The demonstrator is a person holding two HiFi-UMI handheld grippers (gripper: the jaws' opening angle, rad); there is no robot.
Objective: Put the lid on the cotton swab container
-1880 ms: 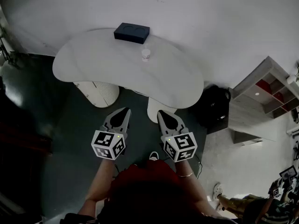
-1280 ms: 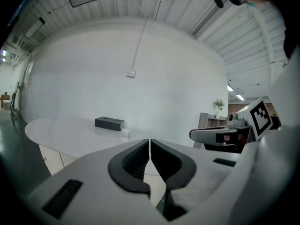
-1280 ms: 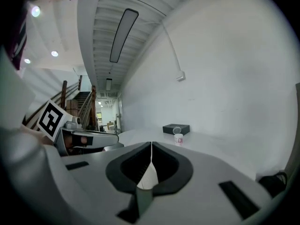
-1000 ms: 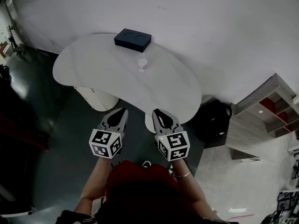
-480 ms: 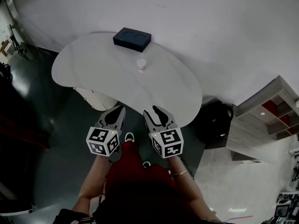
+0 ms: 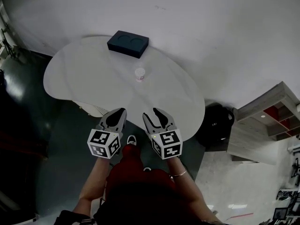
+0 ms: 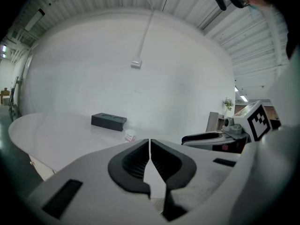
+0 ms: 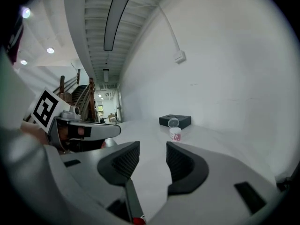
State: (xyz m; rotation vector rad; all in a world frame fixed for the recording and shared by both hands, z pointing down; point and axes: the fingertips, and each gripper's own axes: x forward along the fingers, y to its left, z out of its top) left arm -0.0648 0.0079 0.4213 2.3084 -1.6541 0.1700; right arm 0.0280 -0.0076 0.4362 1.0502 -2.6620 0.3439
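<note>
**Container stands far ahead, a little nearer the right gripper**

The container (image 6: 139, 73) stands upright on the middle of the table (image 6: 84, 74), its opening facing up. In the right gripper view a clear round lid (image 8: 173, 122) shows just above and behind it, tilted up. I cannot tell whether it is hinged to the container or leaning loose. A dark box (image 6: 128, 43) sits beyond it, near the table's far edge and apart from it.

Both grippers hang at the near edge of the table, well apart from the container, which lies straight ahead between their two lines. The right gripper (image 6: 153, 114) looks slightly nearer. Its jaws stand apart, have just been opening, and hold nothing. The left gripper (image 6: 118, 115) is clenched on nothing.

The bare tabletop between grippers and container holds no obstacle, so the reach looks clear.
</note>
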